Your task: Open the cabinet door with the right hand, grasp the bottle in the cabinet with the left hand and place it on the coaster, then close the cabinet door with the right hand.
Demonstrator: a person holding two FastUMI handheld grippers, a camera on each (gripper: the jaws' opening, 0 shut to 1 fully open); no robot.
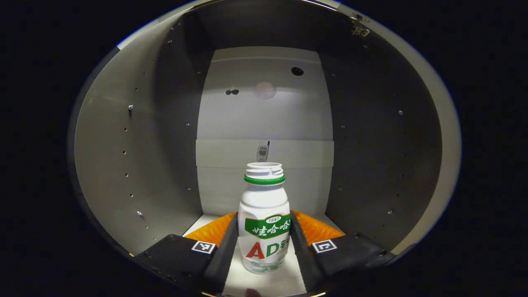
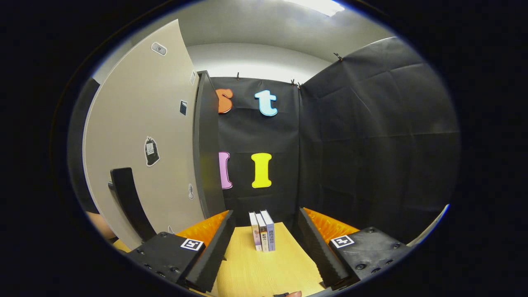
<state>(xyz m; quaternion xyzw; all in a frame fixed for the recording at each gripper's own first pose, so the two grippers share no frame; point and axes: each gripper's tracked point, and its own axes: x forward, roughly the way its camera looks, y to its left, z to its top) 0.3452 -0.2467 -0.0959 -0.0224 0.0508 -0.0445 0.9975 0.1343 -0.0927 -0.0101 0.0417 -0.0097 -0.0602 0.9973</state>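
The cabinet door (image 2: 140, 136) stands swung open just left of the right tool (image 2: 264, 243), whose fingers are spread and empty. Inside the cabinet (image 1: 123, 165), the left tool (image 1: 264, 239) pinches the yogurt-drink bottle (image 1: 264, 214) between its fingers. Next, I'd say: lift it out toward the coaster.

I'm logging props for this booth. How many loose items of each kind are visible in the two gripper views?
Bottle: 1, inside the cabinet, between the left gripper fingers.
Books: 3, upright on the table.
Total: 4
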